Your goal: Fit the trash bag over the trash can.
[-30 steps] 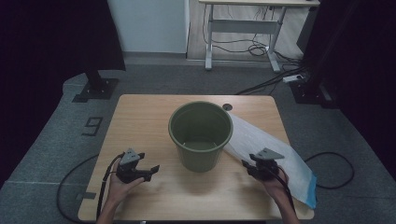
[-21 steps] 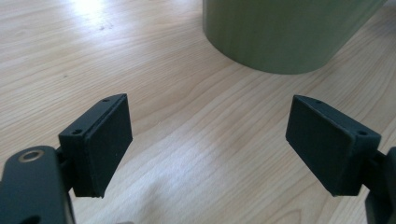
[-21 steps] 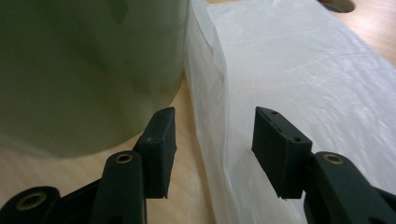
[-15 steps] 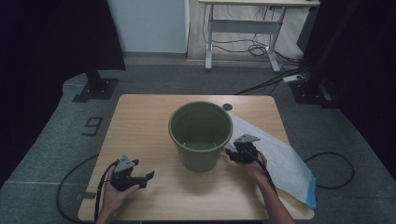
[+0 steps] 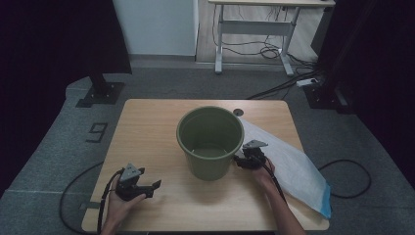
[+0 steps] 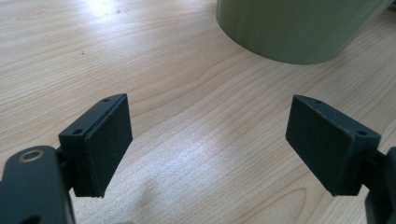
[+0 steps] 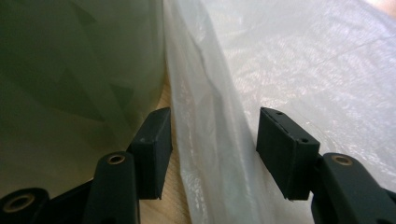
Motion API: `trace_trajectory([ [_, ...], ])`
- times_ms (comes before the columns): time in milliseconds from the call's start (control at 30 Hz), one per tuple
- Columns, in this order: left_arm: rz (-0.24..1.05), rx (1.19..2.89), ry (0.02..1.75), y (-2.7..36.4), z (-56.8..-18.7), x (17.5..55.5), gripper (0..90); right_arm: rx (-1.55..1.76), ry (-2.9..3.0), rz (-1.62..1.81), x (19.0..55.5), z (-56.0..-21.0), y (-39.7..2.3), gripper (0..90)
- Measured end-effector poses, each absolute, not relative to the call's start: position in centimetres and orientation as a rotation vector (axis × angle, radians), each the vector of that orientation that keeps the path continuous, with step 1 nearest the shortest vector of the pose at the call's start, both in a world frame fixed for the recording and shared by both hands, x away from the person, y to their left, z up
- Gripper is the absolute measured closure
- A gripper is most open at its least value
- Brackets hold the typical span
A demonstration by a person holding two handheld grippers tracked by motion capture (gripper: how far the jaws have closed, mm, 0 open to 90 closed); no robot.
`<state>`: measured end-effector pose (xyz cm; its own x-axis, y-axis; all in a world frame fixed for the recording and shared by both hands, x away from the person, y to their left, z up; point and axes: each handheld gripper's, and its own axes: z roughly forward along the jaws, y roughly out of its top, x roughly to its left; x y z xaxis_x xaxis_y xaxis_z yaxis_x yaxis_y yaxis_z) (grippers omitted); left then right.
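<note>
Tabletop (image 5: 156, 127): bag edge (image 7: 210, 154) lies between open right gripper (image 7: 212, 151) fingers (image 7: 280, 149).

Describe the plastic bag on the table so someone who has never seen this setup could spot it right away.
Start at the wooden table and find the green bucket standing near its middle. The plastic bag lies flat just right of it, running to the table's near right corner. It is pale and translucent with a blue strip at its far end.

Both hand-held grippers (image 5: 155, 185) (image 5: 238, 160) low, jaws apart
</note>
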<state>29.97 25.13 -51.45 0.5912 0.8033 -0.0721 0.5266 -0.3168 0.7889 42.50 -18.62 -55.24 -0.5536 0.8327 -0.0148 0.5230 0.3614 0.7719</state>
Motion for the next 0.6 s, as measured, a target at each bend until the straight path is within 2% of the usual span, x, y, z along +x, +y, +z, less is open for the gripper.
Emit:
trace_trajectory([
  [133,0.434,2.003,1.056,25.3,-51.4,29.9,14.4,1.191,2.219,1.035,42.9,-55.2,-18.1,49.3],
  [267,0.433,1.989,1.064,25.6,-51.4,29.9,14.4,1.216,2.209,1.049,43.1,-55.2,-18.0,68.4],
  [300,0.431,1.986,1.068,25.7,-51.5,29.9,14.4,1.216,2.209,1.049,43.1,-55.2,-18.0,68.4],
  [433,0.433,1.988,1.072,25.9,-51.6,29.9,14.5,1.23,2.204,1.026,43.4,-55.0,-18.2,85.2],
  [600,0.429,1.98,1.077,26.0,-51.5,29.9,14.5,1.262,2.135,1.119,43.0,-54.4,-19.2,88.4],
])
